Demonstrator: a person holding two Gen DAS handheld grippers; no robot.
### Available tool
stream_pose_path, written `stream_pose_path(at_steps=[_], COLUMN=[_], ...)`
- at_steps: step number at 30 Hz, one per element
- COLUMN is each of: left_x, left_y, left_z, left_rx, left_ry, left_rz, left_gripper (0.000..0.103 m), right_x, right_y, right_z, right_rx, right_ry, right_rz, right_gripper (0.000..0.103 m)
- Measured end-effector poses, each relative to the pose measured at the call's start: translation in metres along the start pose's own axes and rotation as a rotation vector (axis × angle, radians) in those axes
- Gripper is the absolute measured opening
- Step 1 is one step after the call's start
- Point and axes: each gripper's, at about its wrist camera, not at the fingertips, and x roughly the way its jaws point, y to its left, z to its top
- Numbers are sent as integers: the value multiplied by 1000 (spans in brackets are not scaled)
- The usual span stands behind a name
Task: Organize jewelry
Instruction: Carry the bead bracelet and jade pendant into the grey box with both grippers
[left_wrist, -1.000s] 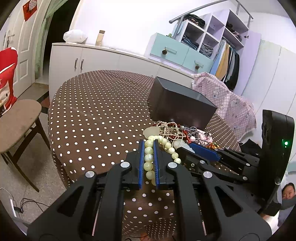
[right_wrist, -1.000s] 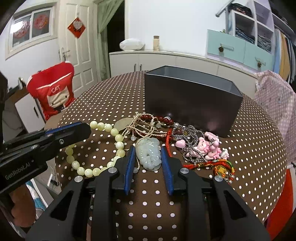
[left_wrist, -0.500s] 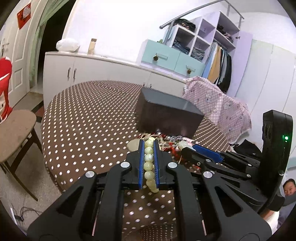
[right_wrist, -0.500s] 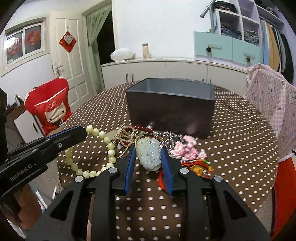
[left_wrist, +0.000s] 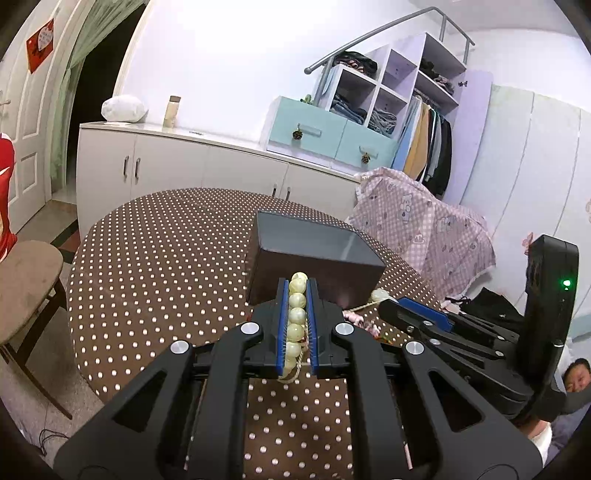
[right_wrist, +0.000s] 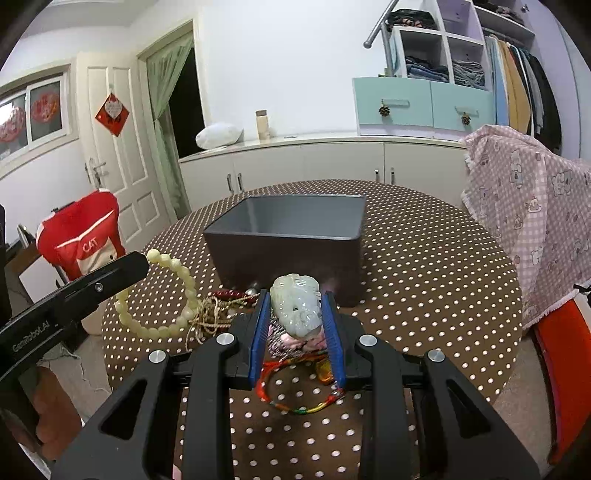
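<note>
Fingers of left gripper (left_wrist: 296, 291) pinched on bead necklace (left_wrist: 296, 317); right gripper (right_wrist: 295, 314) clamped on jade pendant (right_wrist: 296, 308). Both lifted clear of jewelry pile (right_wrist: 295, 343), grey box (right_wrist: 291, 225) just ahead, evidently for depositing

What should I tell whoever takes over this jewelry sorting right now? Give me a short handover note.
Left tool: shut on the pale bead bracelet, lifted.
Right tool: shut on the jade pendant, raised in front of the dark box.
Box looks empty as far as its inside shows.
Left on the dotted table: pink charms, red cord bracelet, dark red beads.
Left to do: drop both pieces in, then the rest.
</note>
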Motion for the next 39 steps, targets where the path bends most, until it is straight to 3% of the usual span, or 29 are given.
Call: stream_pose_path(at_steps=[13,21,28,30,33,39], left_x=[7,10,16,17,19,23], left_y=[-3,0,2,3,3,2], left_z=[10,8,4,3,3,3], left_rx=[2,-2,-16,-16,-15,-18], left_ry=[-20,-3,25,30,37,44], left_rz=[-5,8,6,4,6,-1], left_gripper=[10,10,10,10,10,10], right_x=[-10,22,40,44,49,55], right_y=[-8,-22,-30,-31,-27,-26], right_z=[23,-1,-11,-11,-11,-13], right_rx=[-32,1,27,36,27,0], right_ry=[-87,55,126,141,152,175], right_rz=[-17,-55,-84,-81,-79,-91], right_gripper=[21,21,22,25,39,37])
